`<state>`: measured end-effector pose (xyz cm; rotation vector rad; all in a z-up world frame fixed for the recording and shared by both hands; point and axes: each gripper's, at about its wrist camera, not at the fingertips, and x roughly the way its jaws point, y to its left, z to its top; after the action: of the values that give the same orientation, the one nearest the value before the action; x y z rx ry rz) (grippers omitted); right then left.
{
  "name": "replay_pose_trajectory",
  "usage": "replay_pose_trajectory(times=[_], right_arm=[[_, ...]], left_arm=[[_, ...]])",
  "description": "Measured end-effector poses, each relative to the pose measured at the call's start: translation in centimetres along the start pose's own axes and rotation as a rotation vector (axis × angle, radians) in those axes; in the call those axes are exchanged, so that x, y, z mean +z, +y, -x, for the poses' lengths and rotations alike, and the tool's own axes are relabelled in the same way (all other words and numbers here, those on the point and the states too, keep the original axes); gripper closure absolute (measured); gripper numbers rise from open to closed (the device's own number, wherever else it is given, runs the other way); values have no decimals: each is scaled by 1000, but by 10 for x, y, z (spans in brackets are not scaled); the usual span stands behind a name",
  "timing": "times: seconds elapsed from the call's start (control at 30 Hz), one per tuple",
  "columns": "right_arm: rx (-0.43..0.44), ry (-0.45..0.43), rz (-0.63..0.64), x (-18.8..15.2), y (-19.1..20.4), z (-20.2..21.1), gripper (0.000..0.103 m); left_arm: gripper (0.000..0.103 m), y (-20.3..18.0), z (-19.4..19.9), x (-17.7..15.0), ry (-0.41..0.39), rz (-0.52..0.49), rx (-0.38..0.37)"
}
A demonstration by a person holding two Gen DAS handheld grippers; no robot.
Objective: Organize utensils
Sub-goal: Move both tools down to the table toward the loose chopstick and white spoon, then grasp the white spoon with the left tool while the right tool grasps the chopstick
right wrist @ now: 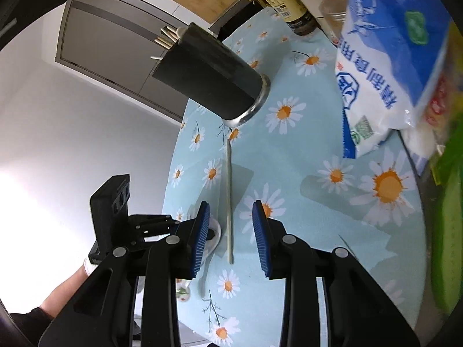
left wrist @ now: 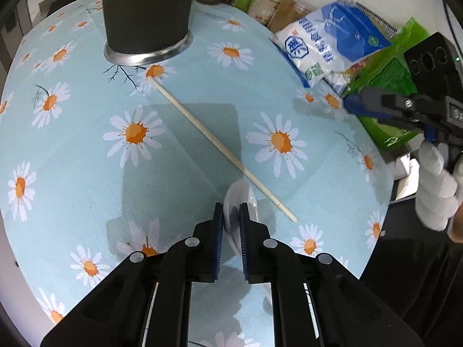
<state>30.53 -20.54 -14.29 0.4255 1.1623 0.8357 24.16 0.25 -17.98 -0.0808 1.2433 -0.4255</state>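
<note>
While I look down my left wrist view, my left gripper (left wrist: 231, 217) is pinching a clear plastic spoon (left wrist: 241, 195) just beside the near end of a pale wooden chopstick (left wrist: 220, 147) lying on the daisy-print counter (left wrist: 86, 144), below the black metal-based utensil holder (left wrist: 146, 14). Through the right wrist view, my right gripper (right wrist: 231, 219) stands spread, empty, above that chopstick.

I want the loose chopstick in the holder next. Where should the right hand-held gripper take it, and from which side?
Probably from above, at mid-length: the chopstick lies flat on the tablecloth, thin and straight, already between the open right hand-held gripper pads. Close across its width, clear of the spoon by its near end.
</note>
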Motion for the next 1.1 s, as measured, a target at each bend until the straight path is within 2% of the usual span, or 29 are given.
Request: replay_pose_trajectory(times=[0.23, 0.3, 0.47, 0.63, 0.9, 1.03, 1.1], right_arm=[[-81, 68, 12, -2, 17, -33, 67], [-123, 83, 31, 0, 24, -40, 67], [-209, 159, 108, 12, 47, -62, 67], [-382, 251, 223, 28, 72, -99, 67], [-568, 391, 297, 47, 94, -164, 67], [-637, 422, 320, 51, 95, -179, 67], [-660, 441, 315, 55, 92, -186, 71]], left_arm=[[97, 14, 13, -7, -63, 37, -76], [97, 16, 15, -9, -84, 25, -71], [97, 27, 31, -20, -178, 61, -110], [97, 46, 55, -36, -270, 115, -119], [97, 73, 102, -59, -477, 236, -93], [97, 79, 115, -69, -527, 244, -13], [97, 84, 120, -76, -550, 275, -10]])
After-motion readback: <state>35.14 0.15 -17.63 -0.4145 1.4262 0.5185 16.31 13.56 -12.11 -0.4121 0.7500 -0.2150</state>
